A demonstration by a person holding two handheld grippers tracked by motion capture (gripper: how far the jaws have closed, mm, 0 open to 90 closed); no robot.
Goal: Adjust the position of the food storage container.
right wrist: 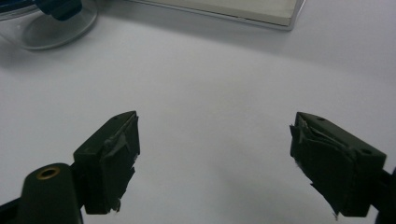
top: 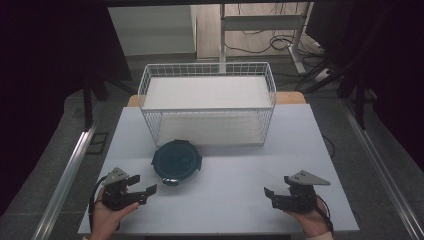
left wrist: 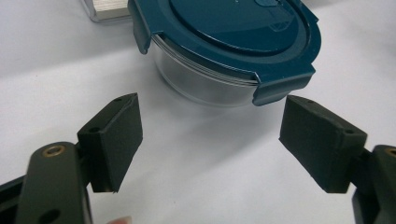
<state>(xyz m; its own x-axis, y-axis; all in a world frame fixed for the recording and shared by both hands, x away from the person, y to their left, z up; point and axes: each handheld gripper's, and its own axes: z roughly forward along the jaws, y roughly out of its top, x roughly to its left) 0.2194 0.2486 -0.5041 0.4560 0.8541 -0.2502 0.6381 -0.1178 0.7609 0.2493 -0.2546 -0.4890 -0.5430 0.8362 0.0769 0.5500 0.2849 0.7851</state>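
Observation:
A round clear container with a dark teal clip-on lid [top: 176, 161] stands on the white table [top: 225, 195], just in front of the wire basket. In the left gripper view the container [left wrist: 224, 51] is close ahead of the jaws. My left gripper [top: 145, 190] rests near the table's front left, pointing right toward the container, jaws wide apart with nothing between them [left wrist: 210, 135]. My right gripper [top: 270, 196] sits at the front right, pointing left, open over bare table [right wrist: 215, 154]. In the right gripper view the container's edge [right wrist: 46, 23] shows at top left.
A white wire basket [top: 207, 102] with a white liner stands at the table's far side. Its base edge [right wrist: 233, 11] shows in the right gripper view. Dark curtains flank the table. Cables and a metal stand leg [top: 222, 35] lie on the floor beyond.

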